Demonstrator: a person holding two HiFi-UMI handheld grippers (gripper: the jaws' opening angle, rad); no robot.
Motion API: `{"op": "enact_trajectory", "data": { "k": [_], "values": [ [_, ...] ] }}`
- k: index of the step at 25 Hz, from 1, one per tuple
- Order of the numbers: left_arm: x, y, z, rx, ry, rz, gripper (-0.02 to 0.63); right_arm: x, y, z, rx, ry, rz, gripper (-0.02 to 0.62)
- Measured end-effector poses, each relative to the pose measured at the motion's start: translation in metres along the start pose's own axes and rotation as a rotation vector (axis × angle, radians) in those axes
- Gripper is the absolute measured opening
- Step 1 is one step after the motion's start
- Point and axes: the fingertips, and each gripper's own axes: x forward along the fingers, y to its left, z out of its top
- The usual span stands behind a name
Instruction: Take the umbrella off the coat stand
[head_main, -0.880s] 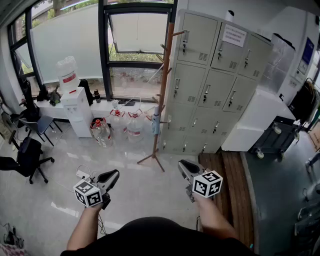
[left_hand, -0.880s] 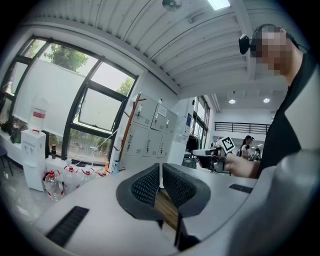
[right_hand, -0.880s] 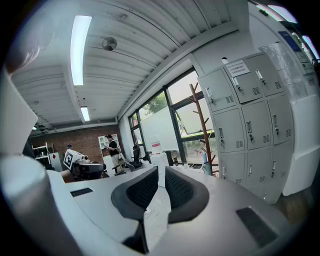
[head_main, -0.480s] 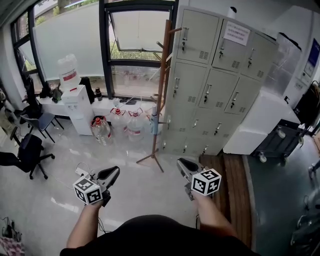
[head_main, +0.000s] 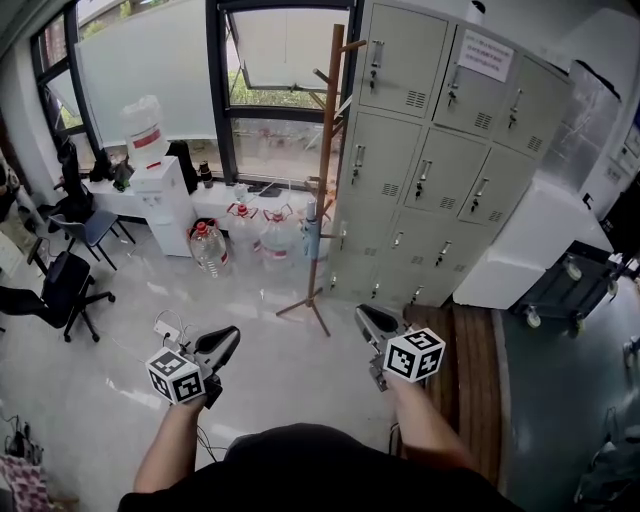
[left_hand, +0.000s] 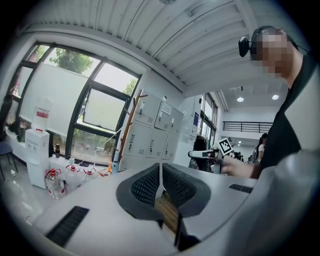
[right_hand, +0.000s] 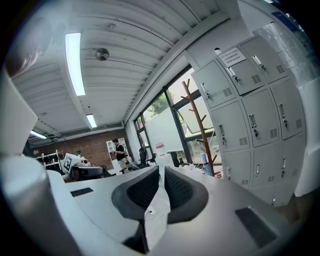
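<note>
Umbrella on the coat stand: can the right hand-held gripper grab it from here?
Probably not yet. The right hand-held gripper is well short of the umbrella; only bare floor lies between, so stepping closer should help.

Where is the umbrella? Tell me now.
In the head view, the umbrella hangs low on the coat stand at centre frame, between the water bottles on its left and the lockers on its right.

Bright office corner: tall dark-framed windows (head_main: 270, 100) throw daylight on a glossy pale floor (head_main: 110, 380). Grey metal lockers (head_main: 440, 170) cover the right wall, with wood planking (head_main: 455, 345) at their foot. Water dispenser (head_main: 160, 195) and spare jugs (head_main: 207, 247) sit under the window, office chairs (head_main: 62, 292) on the left, strip lights (right_hand: 75, 62) overhead.
</note>
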Motion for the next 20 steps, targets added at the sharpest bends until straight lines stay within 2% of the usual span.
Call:
{"op": "enact_trajectory", "data": {
  "k": [3,11,16,20],
  "values": [
    [0.003,0.003,-0.002,-0.018,-0.004,0.014,0.026,0.002,-0.009,-0.004,0.010,-0.004,0.008,0.048],
    [0.022,0.008,-0.007,-0.025,0.014,-0.013,0.026,0.006,-0.025,-0.025,0.042,0.005,-0.002,0.048],
    [0.044,0.016,0.000,-0.023,0.006,-0.049,0.026,0.011,-0.034,-0.038,0.021,0.051,-0.032,0.020],
    [0.064,0.028,0.007,-0.011,0.014,-0.081,0.026,0.025,-0.046,-0.031,0.034,0.054,-0.052,0.020]
  ]
}}
